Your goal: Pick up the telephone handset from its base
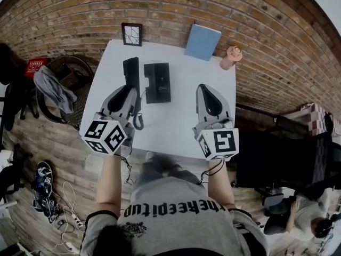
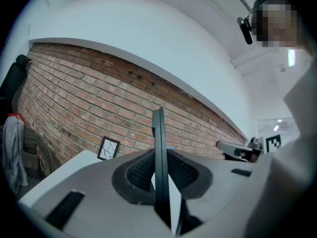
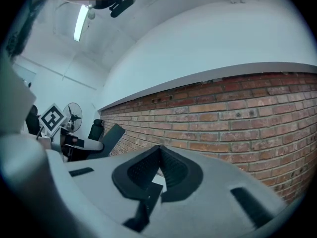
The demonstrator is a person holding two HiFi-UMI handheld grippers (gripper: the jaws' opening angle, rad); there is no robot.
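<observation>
The black telephone handset [image 1: 131, 71] is raised off its black base [image 1: 157, 82], which lies flat on the white table [image 1: 181, 127]. My left gripper [image 1: 129, 91] is shut on the handset around its middle. In the left gripper view the handset [image 2: 158, 148] stands edge-on between the pads [image 2: 139, 171]. Its coiled cord [image 1: 138, 122] hangs by the gripper. To the right of the base, my right gripper [image 1: 205, 88] hovers over the table, shut and holding nothing. In the right gripper view its tips [image 3: 159, 148] meet, facing the brick wall [image 3: 233, 128].
Along the table's far edge are a small black picture frame [image 1: 131, 34], a blue book [image 1: 202, 41] and a pink object [image 1: 230, 57]. A basket with grey cloth [image 1: 56, 87] stands on the floor to the left. The brick wall [image 1: 160, 7] runs right behind the table.
</observation>
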